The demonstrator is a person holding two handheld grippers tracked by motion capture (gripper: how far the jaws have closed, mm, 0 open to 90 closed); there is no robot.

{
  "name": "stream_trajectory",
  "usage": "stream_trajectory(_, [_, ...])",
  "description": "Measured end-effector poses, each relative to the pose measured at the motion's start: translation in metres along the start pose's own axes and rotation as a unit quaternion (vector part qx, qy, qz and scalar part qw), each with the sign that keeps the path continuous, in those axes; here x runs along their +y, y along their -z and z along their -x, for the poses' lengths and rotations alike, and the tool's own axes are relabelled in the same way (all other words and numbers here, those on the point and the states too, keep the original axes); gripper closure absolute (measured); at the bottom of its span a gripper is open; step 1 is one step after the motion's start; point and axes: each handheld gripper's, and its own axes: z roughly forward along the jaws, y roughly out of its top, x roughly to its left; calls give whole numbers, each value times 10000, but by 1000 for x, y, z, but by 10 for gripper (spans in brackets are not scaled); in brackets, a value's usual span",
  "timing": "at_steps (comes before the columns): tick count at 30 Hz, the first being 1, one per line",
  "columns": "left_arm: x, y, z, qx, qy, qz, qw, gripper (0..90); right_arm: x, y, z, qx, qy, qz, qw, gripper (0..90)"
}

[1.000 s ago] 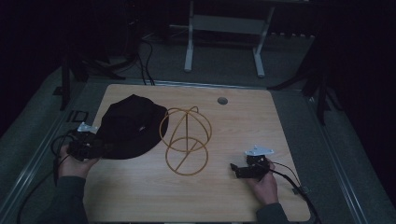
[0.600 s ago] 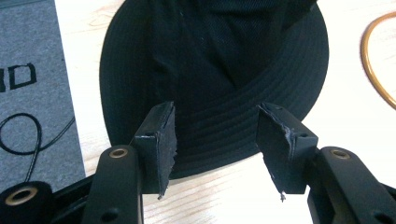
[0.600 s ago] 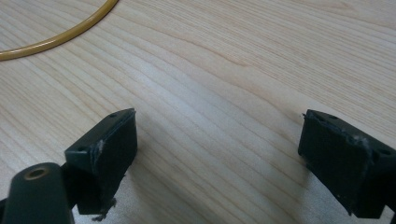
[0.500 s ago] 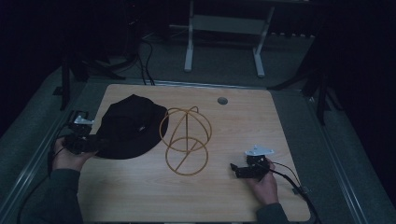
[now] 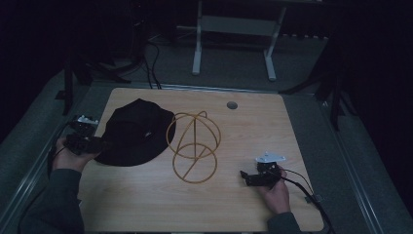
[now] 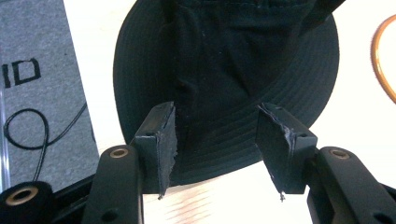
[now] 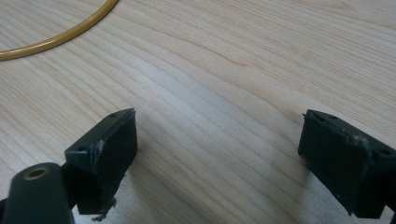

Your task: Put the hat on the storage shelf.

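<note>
Left claw: jaws apart, gripping nothing, just been opening; black bucket hat lies flat on table directly ahead, its brim under and between the jaw tips, pads not pressing. Right claw: jaws wide, empty, over bare wood; gold wire hat stand ahead, well apart.

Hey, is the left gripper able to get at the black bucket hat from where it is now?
Probably yes: the left gripper has its jaws open right at the brim of the black bucket hat, with nothing between them.
</note>
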Motion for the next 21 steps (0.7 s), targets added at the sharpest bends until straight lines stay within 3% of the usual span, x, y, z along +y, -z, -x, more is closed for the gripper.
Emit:
stream_trajectory(12, [14, -5, -8, 40, -17, -209, 9998, 504, 0, 0, 0, 1, -2, 0, 10000, 116])
stream_trajectory(21, [26, -12, -7, 62, -162, -441, 9989, 539, 0, 0, 0, 1, 0, 0, 10000, 117])
